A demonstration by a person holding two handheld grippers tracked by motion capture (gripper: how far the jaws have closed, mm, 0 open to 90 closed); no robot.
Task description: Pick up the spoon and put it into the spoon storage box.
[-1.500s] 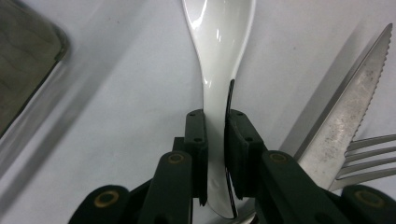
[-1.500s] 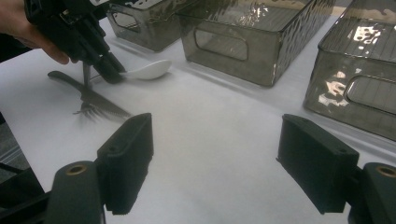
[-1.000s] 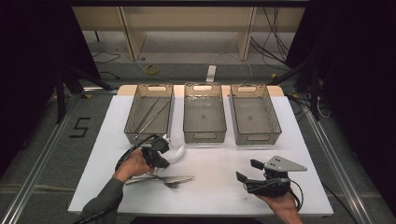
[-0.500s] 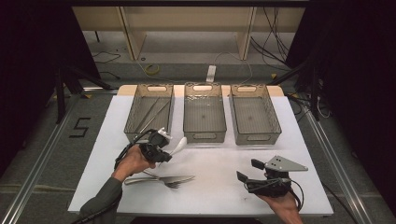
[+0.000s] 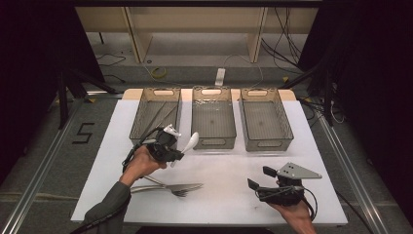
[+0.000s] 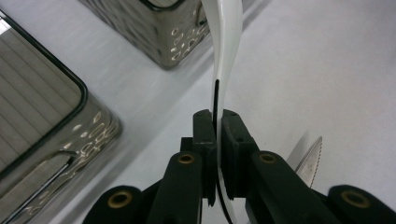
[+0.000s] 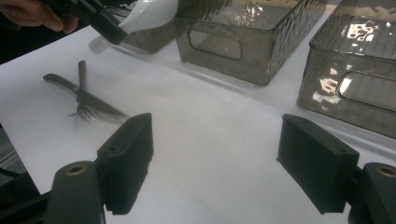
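My left gripper (image 5: 171, 150) is shut on the handle of a white spoon (image 5: 188, 144), which it holds above the white table, bowl end pointing toward the middle bin (image 5: 213, 118). In the left gripper view the spoon handle (image 6: 225, 56) runs up from between the closed pads (image 6: 205, 135). In the right gripper view the spoon bowl (image 7: 150, 14) hangs at the top left. My right gripper (image 5: 259, 179) rests low at the front right, open with nothing between its jaws. A knife and a fork (image 5: 171, 187) lie crossed on the table near the front left.
Three clear smoky bins stand in a row at the back: the left bin (image 5: 157, 115) holds thin sticks, while the middle one and the right bin (image 5: 265, 119) look empty. White table surface (image 5: 229, 165) lies between the grippers. A knife tip (image 6: 309, 161) shows beside my left jaws.
My left gripper has risen with the white spoon and shifted slightly toward the bins. The right gripper has stayed in place.
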